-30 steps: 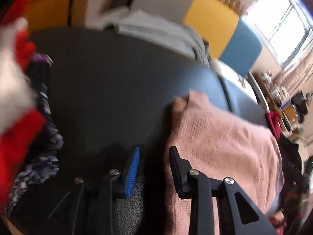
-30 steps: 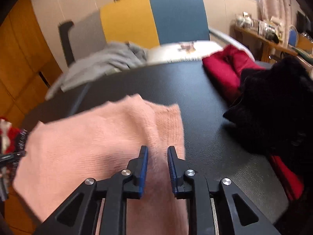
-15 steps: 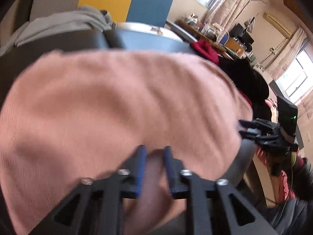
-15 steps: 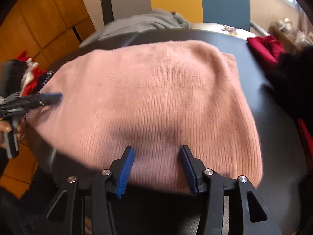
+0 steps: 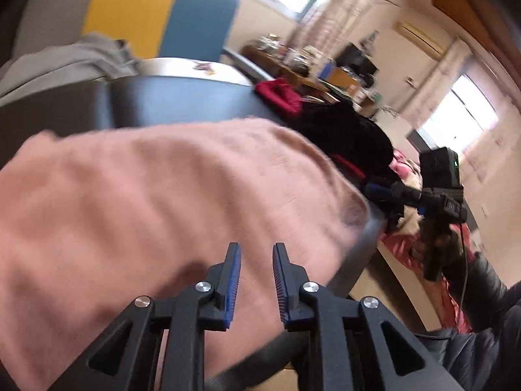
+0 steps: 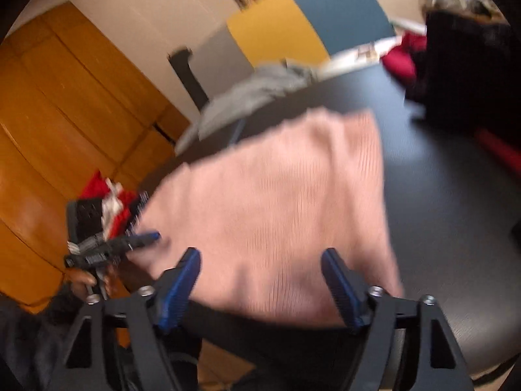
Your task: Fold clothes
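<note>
A pink knit sweater [image 5: 156,195] lies folded flat on the black table [image 5: 182,101]. My left gripper [image 5: 257,260] hovers over the sweater's near edge; its jaws stand a little apart and are opening, and the pads press on nothing. My right gripper [image 6: 260,260] sits at the near edge too, jaws wide and still opening, with the sweater's [image 6: 276,202] hem lying between them untouched. Each gripper shows in the other's view: the right gripper [image 5: 384,192] off the table's right corner, the left gripper [image 6: 146,238] at the sweater's left corner.
A black garment pile [image 5: 351,137] and a red garment [image 5: 276,94] crowd the table's right side. A grey garment [image 5: 65,62] lies at the far edge before a yellow and blue chair back [image 5: 162,16]. Red and white clothing [image 6: 110,202] sits left, by wooden cabinets [image 6: 65,114].
The left gripper swung from the bare table onto the sweater's near edge, pinched it, then loosened. The right gripper let go of the sweater, drew back and opened wide.
</note>
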Available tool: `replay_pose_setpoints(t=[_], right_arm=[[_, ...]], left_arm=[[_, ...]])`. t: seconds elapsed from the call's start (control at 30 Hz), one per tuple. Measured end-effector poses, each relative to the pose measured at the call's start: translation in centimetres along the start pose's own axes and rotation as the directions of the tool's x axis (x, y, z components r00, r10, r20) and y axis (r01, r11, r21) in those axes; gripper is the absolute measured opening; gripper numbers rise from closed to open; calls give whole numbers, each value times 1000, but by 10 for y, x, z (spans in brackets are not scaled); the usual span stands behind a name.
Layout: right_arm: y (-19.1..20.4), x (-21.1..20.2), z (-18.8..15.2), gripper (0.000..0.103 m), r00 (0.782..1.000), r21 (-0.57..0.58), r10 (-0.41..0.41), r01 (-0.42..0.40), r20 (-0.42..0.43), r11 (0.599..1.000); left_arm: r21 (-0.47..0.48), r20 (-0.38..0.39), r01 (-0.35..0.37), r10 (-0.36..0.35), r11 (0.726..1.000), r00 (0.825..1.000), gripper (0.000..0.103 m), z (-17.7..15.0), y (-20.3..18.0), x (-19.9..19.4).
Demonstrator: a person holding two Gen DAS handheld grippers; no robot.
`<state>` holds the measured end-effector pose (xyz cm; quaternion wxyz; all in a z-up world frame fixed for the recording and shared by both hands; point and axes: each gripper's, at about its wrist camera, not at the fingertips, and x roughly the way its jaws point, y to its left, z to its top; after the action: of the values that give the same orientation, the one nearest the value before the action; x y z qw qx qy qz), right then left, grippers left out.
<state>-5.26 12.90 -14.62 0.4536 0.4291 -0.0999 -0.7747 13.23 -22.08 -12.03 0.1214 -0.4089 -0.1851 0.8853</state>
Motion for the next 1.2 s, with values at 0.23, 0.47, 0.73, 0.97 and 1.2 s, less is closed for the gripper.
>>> replay_pose_setpoints(t=[0.23,0.47,0.73,0.97,1.2], right_arm=[[-29,6,9,86,989,10,-108,110,-103,994],[-40,33,-3,7,955,9,-89,96,-284,995],[-46,24,-36,6,934,-37,-131,126,-331,991],[-45,-7,-1,59,986,53,-39,48,-162,997],[-55,68,63,64,995,68,-74,79,-71,995]], left_arm=[[83,-47,42,-38,996,998,21,22,-34,52],[119,-129,65,-50,991,990,21,6,-33,67],[-1,-155,88,-87,996,984,12,-4,-19,67],[154,-119,128,-110,980,987,22,11,-56,63],[111,-68,139,-132,984,989,22,17,-59,70]])
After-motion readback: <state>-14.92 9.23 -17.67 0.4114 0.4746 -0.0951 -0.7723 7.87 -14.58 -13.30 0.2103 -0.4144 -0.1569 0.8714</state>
